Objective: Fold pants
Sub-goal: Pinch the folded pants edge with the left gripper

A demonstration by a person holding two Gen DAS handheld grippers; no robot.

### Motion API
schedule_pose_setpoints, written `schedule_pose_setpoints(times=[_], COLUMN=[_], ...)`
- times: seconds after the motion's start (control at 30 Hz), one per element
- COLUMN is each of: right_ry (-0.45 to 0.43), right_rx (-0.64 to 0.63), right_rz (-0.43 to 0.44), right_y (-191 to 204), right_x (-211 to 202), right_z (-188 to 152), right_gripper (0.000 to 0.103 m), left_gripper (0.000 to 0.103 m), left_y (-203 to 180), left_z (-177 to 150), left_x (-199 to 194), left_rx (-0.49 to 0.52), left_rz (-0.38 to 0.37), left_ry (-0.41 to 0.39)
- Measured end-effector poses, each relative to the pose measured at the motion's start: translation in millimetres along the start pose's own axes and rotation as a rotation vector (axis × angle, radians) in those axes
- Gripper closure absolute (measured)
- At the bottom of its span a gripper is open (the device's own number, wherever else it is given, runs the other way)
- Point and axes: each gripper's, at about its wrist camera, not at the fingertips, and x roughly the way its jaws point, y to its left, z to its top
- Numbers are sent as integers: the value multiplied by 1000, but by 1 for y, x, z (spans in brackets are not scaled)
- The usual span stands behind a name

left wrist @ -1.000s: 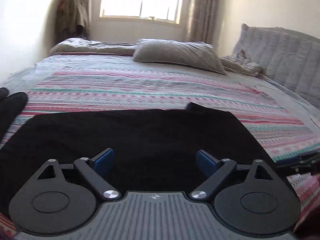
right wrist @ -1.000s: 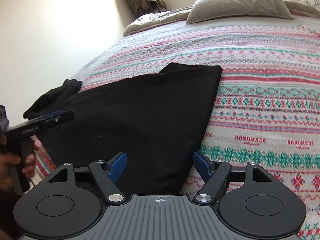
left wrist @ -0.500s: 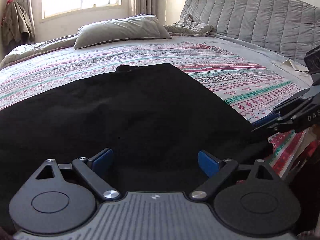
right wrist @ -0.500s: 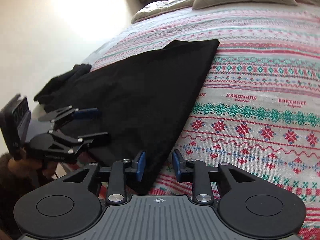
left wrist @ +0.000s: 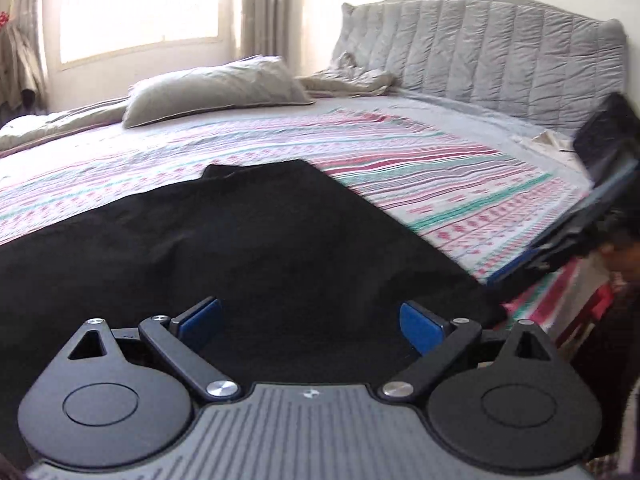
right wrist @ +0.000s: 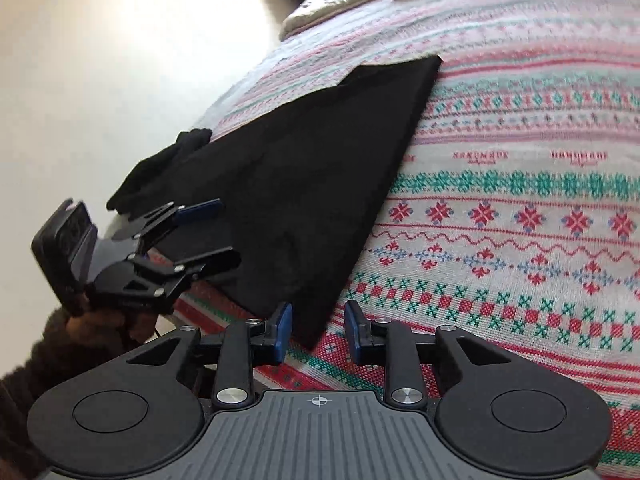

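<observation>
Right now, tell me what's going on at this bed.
A person holds a two-finger tool in each hand over black pants spread on the patterned bedspread. The right tool has narrowed around the near corner, pads not yet pressing. The left tool is wide open above the cloth's near edge. No fold has begun.

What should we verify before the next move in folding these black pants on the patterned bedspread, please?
1. Black fabric pants lie flat: ok.
2. Right tool on near corner: ok, corner sits between the jaws, which have just been closing.
3. Right tool pinching fabric: not ok, gaps remain either side of it.
4. Left tool open: ok, jaws wide above the pants' edge.
5. Left tool holding fabric: not ok.
6. Bunched black end belongs to pants: cannot tell.
</observation>
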Motion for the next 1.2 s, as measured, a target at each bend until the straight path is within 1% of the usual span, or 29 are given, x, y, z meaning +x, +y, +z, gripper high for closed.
schedule_pose_setpoints(times=[0.1, 0.17, 0.23, 0.3, 0.37, 0.43, 0.5, 0.6, 0.67, 0.7, 0.73, 0.77, 0.8, 0.83, 0.87, 0.9, 0.97, 1.0, 1.07, 1.1, 1.13, 1.17, 1.2], right_ry=[18, 30, 41, 19, 0, -8, -11, -19, -29, -37, -44, -56, -65, -65, -53, -48, -71, -89, -125, -142, -161, -184, -210], right_rx=[86, 114, 148, 180, 190, 200, 199, 192, 192, 191, 189, 193, 200, 209, 223, 239, 248, 238, 229, 242, 261, 285, 310], right_rz=[35, 60, 99, 160, 207, 245, 267, 292, 299, 283, 250, 193, 140, 92, 72, 78, 91, 82, 47, 37, 26, 8, -14], right_y=[-10, -12, -15, -17, -16, -15, -12, -9, -9, -12, -15, -22, -27, -33, -38, -42, -44, -43, -44, -46, -49, -51, -54], right_x=[10, 16, 17, 14, 9, 8, 10, 12, 13, 12, 12, 14, 16, 20, 26, 32, 41, 46, 58, 64, 69, 73, 76], right_z=[7, 12, 15, 19, 25, 31, 39, 50, 58, 60, 62, 65, 68, 71, 74, 78, 89, 95, 104, 108, 112, 115, 118], right_gripper=[80, 80, 83, 83, 83, 83, 83, 83, 80, 80, 66, 54, 31, 31, 31, 31, 33, 36, 44, 53, 64, 70, 82], left_gripper=[0, 0, 0, 0, 0, 0, 0, 12, 25, 28, 32, 32, 33, 35, 39, 42, 51, 53, 62, 64, 68, 71, 74], left_y=[-13, -23, -32, -43, -55, -66, -79, -93, -100, -100, -98, -95, -92, -87, -84, -82, -77, -76, -73, -72, -70, -69, -68], left_z=[-1, -2, -2, -1, -1, 2, 5, 6, 4, 3, 2, 2, 3, 4, 5, 5, 4, 5, 6, 7, 9, 10, 11], left_x=[0, 2, 2, -1, -3, -1, 7, 24, 37, 43, 46, 47, 47, 47, 47, 47, 47, 47, 46, 46, 46, 47, 47], left_rx=[48, 86, 122, 163, 205, 227, 259, 296, 304, 298, 282, 255, 227, 195, 170, 150, 120, 110, 82, 65, 47, 34, 25], left_rz=[-61, -90, -112, -132, -128, -104, -53, 58, 157, 185, 192, 186, 180, 173, 170, 169, 173, 178, 181, 179, 175, 169, 163], left_ry=[-15, -24, -34, -57, -92, -113, -107, -81, -48, -32, -24, -22, -21, -19, -16, -14, -12, -11, -8, -5, -2, 1, 2])
